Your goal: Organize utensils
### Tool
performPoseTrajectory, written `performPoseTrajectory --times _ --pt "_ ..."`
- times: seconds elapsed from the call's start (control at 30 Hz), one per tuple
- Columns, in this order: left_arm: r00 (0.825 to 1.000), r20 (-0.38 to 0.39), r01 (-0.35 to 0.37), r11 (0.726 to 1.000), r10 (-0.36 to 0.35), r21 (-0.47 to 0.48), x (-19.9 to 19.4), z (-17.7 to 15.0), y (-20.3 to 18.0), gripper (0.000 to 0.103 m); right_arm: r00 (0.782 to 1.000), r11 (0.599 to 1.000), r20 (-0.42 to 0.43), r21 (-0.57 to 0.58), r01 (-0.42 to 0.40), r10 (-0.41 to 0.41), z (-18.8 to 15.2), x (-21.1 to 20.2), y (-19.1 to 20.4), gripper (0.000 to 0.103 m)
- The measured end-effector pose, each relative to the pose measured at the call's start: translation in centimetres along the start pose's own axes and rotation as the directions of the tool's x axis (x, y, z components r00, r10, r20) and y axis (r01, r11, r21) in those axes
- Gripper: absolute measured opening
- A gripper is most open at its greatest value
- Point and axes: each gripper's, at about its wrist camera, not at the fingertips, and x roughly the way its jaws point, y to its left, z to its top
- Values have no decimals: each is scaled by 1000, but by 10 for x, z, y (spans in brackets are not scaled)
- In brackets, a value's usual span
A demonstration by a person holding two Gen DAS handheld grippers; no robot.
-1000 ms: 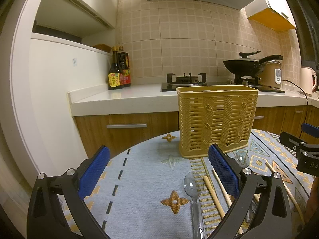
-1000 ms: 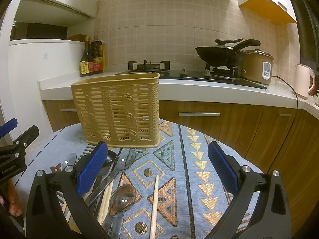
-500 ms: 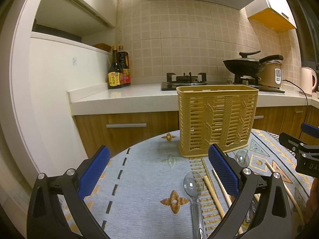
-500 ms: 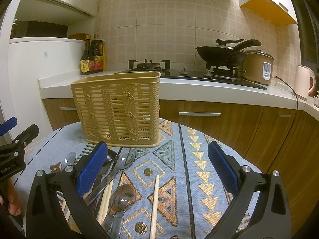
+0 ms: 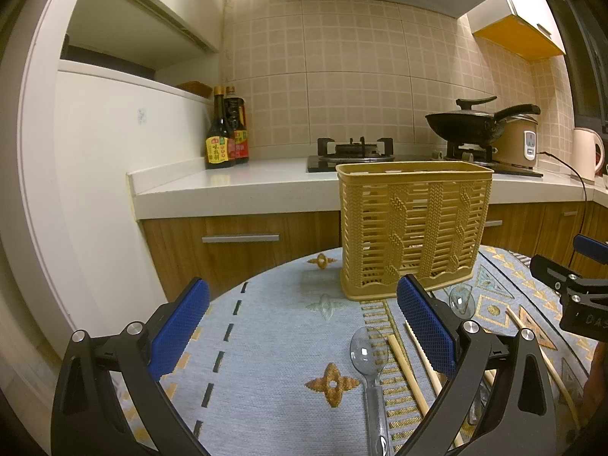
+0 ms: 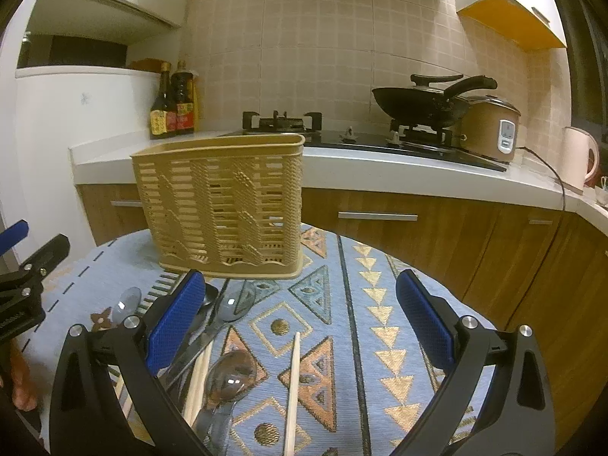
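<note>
A tan slatted utensil basket (image 5: 412, 228) (image 6: 224, 209) stands upright at the far side of a round table under a patterned blue cloth (image 5: 273, 345). In front of it lie clear plastic spoons (image 5: 370, 357) (image 6: 228, 374) and wooden chopsticks (image 5: 408, 372) (image 6: 292, 383), loose on the cloth. My left gripper (image 5: 304, 326) hovers open above the cloth, left of the spoons, holding nothing. My right gripper (image 6: 300, 323) is open too, over one chopstick and the spoon pile. Each gripper shows at the edge of the other's view.
Behind the table runs a white counter (image 5: 235, 186) over wooden drawers, with sauce bottles (image 5: 226, 133), a gas hob (image 5: 355, 150), a black wok (image 5: 461, 125), a rice cooker (image 6: 490, 129) and a kettle (image 6: 579, 159). A white cabinet wall (image 5: 95, 174) stands at the left.
</note>
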Motion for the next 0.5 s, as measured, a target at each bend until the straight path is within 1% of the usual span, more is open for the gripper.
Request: performPoseTrajectory --times 0.3,0.37,0.43,0.47,0.5 --pt "1000 -4 6 1000 -7 -26 2 -1 4 96 999 999 -13 -10 31 -32 0 3 1 95" --pt "999 -21 39 998 -40 -50 6 -1 9 96 999 999 -20 -4 34 -34 0 4 -1 95" --pt "996 -56 70 994 -75 -81 12 0 19 96 999 1000 -27 3 29 -29 1 5 -2 95" --pt "993 -75 88 991 -95 -97 16 0 23 96 999 1000 -31 11 26 -25 0 6 -4 95" --pt "986 -109 114 986 -127 -118 21 -1 28 95 999 999 -38 24 25 -24 1 8 -7 95"
